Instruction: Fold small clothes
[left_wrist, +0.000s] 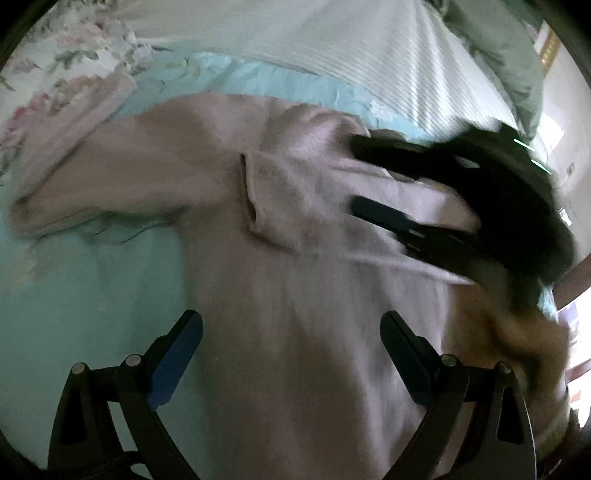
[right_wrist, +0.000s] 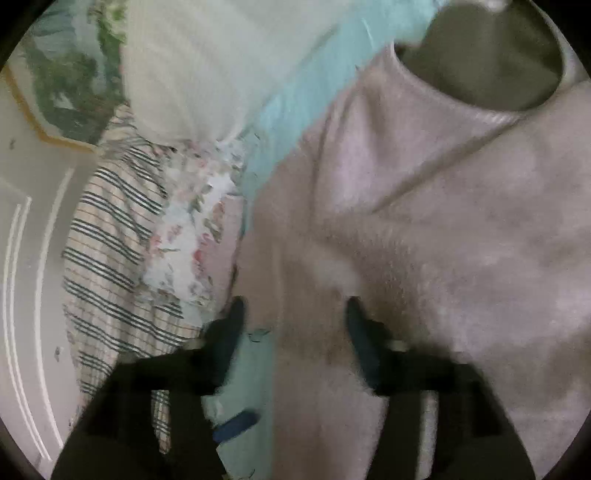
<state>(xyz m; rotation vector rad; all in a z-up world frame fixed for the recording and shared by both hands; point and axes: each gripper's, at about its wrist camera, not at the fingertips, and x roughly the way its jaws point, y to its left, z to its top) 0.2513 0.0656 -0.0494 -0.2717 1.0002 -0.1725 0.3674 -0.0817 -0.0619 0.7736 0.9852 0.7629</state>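
**Pink sweater spread on the bed, both claws open**

A bed with a mint sheet (left_wrist: 74, 295) carries the pink sweater (left_wrist: 295, 277), laid flat with one sleeve stretched out. Beyond the sweater lie a white ribbed blanket (left_wrist: 369, 48) and floral bedding (left_wrist: 55, 55); a striped cloth (right_wrist: 110, 240) hangs by a white door (right_wrist: 26, 258). The left claw (left_wrist: 291, 328) hovers open over the sweater's body. The right claw (right_wrist: 295, 306), blurred, is open at the sweater's edge.

Open right claw (right_wrist: 293, 314) over pink sweater (right_wrist: 424, 240).
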